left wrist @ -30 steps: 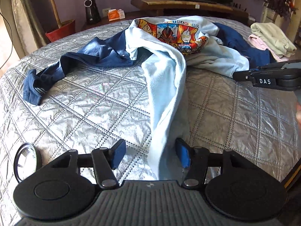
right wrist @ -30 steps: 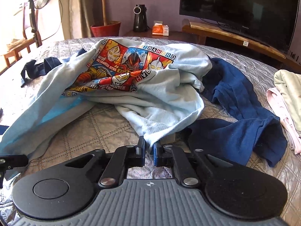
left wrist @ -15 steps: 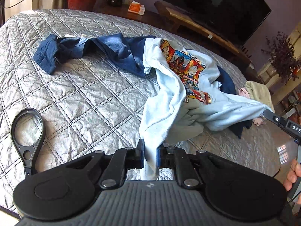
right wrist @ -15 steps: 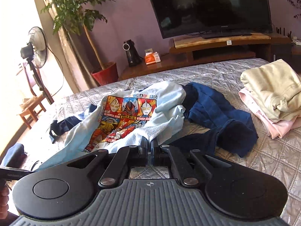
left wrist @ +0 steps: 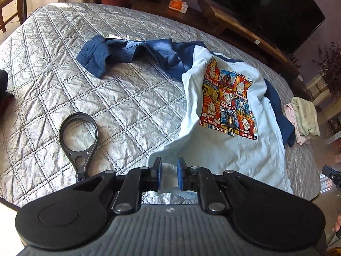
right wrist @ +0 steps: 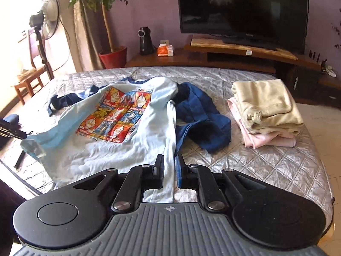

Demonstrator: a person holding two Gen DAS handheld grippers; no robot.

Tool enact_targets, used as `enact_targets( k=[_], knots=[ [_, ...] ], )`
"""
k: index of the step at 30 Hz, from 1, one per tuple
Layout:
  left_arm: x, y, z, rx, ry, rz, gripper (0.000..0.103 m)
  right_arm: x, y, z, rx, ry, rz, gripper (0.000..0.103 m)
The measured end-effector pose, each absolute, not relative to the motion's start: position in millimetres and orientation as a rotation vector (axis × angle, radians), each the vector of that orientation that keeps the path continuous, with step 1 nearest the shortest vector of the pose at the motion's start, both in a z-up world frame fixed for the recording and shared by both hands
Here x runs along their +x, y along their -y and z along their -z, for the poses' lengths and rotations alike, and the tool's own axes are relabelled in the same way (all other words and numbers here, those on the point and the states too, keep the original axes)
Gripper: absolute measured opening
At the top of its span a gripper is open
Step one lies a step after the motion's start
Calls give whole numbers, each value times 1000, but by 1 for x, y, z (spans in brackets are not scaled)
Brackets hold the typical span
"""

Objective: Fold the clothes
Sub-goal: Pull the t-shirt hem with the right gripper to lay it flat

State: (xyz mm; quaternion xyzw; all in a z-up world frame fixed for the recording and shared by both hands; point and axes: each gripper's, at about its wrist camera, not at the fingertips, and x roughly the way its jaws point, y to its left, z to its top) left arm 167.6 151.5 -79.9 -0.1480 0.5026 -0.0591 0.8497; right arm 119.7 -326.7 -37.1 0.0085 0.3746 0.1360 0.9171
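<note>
both grippers' fingers pinch the hem of the light blue shirt, left gripper and right gripper at opposite corners. shirt lies print-up beside the folded pile. risk: navy sleeves bunch underneath; thin hem slips out.

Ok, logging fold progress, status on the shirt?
Left tongs and right tongs each pinch a hem corner. Light blue printed shirt spread print-up on the bed. Navy sleeves still bunched.

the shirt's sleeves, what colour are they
Navy blue sleeves on the pale blue shirt; clearest in the left wrist view.
</note>
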Motion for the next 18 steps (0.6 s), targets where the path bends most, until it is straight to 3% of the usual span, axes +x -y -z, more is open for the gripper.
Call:
enact_targets(
  k=[1, 2, 5, 7, 13, 15, 18],
  knots=[
    [170, -146, 82, -293, -1061, 124, 16, 122, 321, 43, 9, -783, -288, 37],
    [173, -141, 85, -274, -1064, 123, 21, 124, 316, 48, 1, -794, -297, 40],
    [181, -126, 92, -218, -1071, 122, 30, 139, 297, 75, -24, -876, -319, 40],
    [186, -116, 97, -180, -1075, 120, 36, 151, 286, 89, -76, -928, -336, 30],
    [186, -76, 132, -31, -1166, 162, 38, 165, 267, 127, -335, -1133, -435, 31],
    [180, -71, 138, 4, -1176, 176, 40, 164, 274, 120, -335, -1126, -445, 31],
    [185, -71, 133, 31, -1133, 156, 46, 165, 288, 101, -286, -1073, -441, 40]
  ],
)
